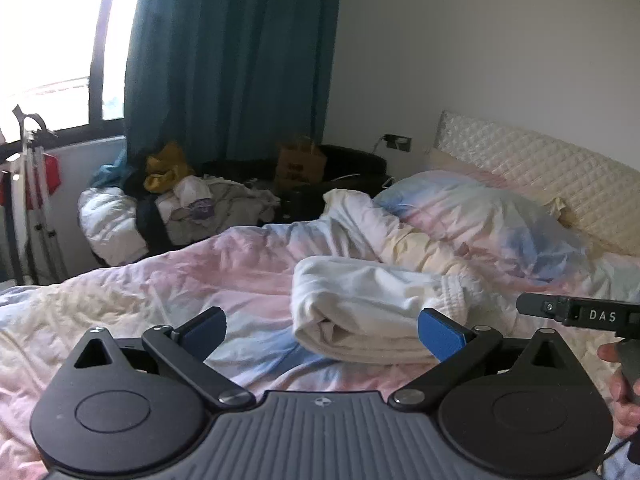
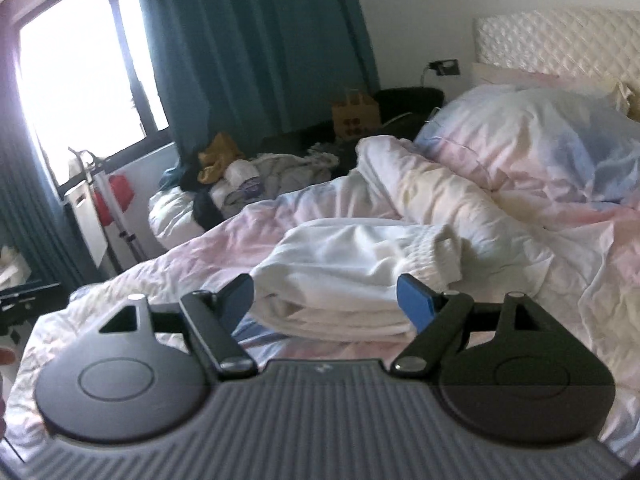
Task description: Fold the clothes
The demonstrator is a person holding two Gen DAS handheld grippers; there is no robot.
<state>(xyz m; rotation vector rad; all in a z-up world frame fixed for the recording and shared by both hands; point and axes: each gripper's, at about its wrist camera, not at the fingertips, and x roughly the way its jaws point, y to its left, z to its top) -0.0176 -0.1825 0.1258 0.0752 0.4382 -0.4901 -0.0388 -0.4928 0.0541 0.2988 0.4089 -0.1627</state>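
Observation:
A white garment lies folded in a thick stack on the pastel bedspread, its elastic waistband at the right end. My left gripper is open and empty, just in front of the stack, apart from it. In the right wrist view the same folded white garment lies straight ahead. My right gripper is open and empty, its blue fingers on either side of the stack's near edge, not gripping. Part of the right gripper's body shows at the right edge of the left wrist view.
A pastel pillow and quilted headboard are at the right. A pile of unsorted clothes lies beyond the bed's far edge, by a teal curtain. A brown paper bag stands behind. A drying rack is at the left.

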